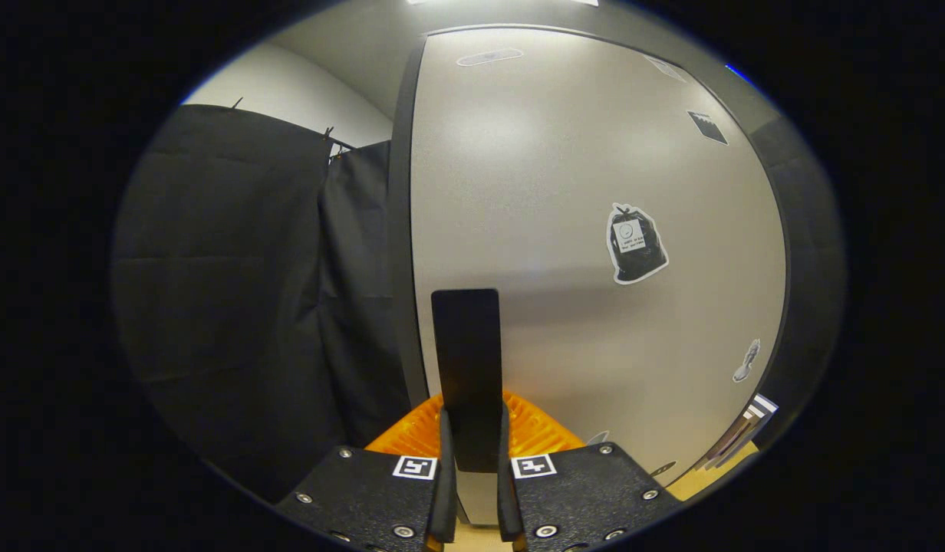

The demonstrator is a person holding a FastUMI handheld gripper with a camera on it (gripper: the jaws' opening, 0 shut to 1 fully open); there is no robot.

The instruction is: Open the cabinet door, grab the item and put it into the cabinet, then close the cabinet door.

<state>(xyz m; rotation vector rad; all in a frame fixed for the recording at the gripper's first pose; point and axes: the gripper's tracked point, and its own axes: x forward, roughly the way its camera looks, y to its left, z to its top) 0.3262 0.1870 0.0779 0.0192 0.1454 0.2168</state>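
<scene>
A grey cabinet door [580, 192] stands directly ahead of me, close up. From its lower left part a flat black handle [465, 345] sticks out, upright. My gripper [472, 429] is shut on the lower end of this handle, with one finger pressing on each side. The door's left edge runs along a dark frame strip [400, 230], and I cannot tell whether the door is ajar.
Black booth cloth [235, 268] hangs to the left of the cabinet. The door bears a sticker of a black bag [636, 244] and a few smaller stickers. A strip of light wooden surface [710, 475] shows below the door's right corner.
</scene>
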